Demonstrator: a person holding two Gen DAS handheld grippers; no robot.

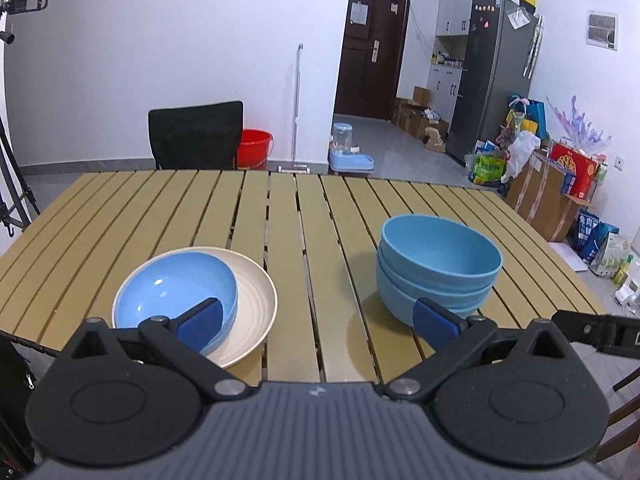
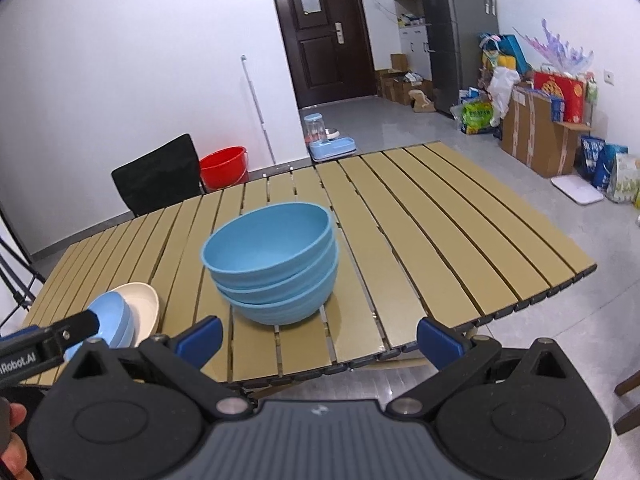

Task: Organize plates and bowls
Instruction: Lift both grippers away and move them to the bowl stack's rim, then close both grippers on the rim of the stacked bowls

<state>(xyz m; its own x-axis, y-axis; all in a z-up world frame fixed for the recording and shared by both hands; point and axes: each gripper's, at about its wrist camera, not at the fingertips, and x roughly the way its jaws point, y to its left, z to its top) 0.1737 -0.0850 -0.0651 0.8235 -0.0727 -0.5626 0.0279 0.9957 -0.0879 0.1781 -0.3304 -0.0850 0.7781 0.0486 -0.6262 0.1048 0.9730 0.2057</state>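
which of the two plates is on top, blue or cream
The blue plate is on top. It sits inside the cream plate, shifted left so the cream rim shows only on the right.

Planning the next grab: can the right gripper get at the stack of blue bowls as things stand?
Probably yes. The right gripper is open and empty, the stack of blue bowls sits just ahead of it on the slatted table, and nothing lies between them.

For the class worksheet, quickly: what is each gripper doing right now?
Left gripper: open, holding nothing, above the table.
Right gripper: open, holding nothing, short of the stacked blue bowls.
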